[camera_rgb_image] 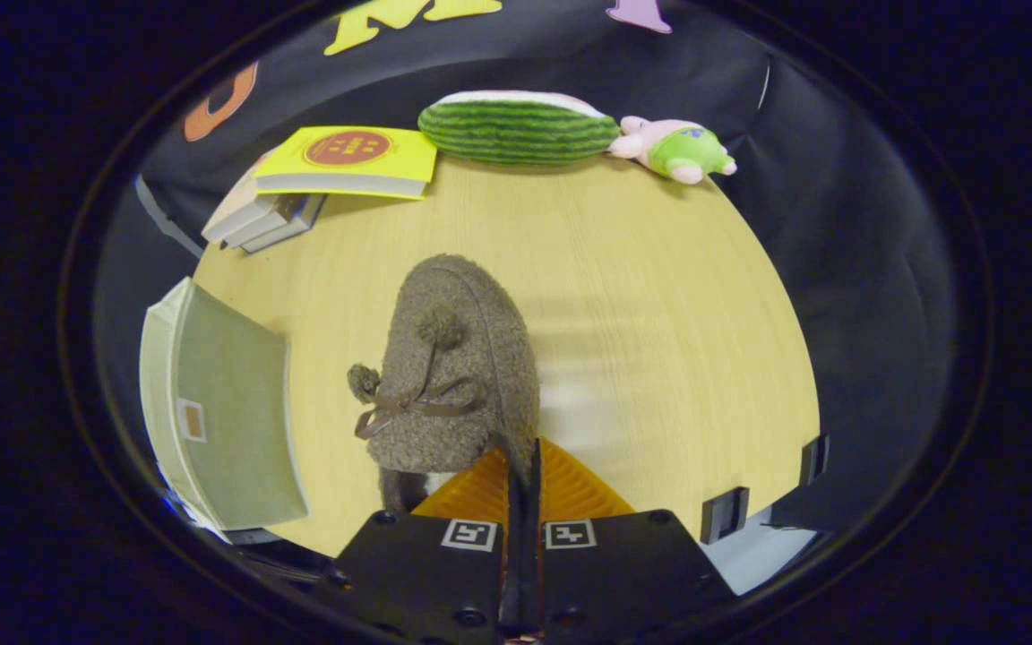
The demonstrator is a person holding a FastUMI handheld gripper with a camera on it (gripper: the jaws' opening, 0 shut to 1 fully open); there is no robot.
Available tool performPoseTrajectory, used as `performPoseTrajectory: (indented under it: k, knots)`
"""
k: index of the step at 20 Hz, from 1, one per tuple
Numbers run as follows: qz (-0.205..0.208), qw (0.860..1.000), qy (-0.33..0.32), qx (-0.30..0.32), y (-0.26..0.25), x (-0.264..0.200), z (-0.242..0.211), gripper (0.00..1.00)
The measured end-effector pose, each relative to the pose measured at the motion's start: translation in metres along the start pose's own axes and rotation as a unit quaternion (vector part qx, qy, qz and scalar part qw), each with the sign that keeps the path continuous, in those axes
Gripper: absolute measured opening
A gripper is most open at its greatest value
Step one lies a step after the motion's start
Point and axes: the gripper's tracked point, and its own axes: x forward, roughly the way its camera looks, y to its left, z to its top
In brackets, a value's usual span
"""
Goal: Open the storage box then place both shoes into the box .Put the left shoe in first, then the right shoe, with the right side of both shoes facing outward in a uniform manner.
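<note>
A brown fuzzy shoe (458, 376) with a ribbon bow and pom-poms points away from me over the wooden table (659, 296). My gripper (523, 451) is shut on the shoe's right rim near the heel, with the thin wall of the shoe pinched between both fingers. The heel opening is partly hidden behind the fingers. To the left of the shoe stands the grey-green storage box (229, 403), showing a flat panel with a small label; I cannot tell whether it is open.
A stack of books (337, 166) with a yellow cover on top lies at the far left of the table. A watermelon-shaped cushion (516, 130) and a pink-green plush toy (677, 148) rest along the far edge.
</note>
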Motion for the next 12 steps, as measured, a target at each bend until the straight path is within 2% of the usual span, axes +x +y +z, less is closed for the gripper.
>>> performPoseTrajectory:
  k: [7, 12]
  knots:
    - [0.027, 0.999, -0.043, -0.004, 0.04, -0.1, 0.013, 0.06]
    - [0.047, 0.997, -0.063, -0.004, 0.083, -0.151, 0.019, 0.06]
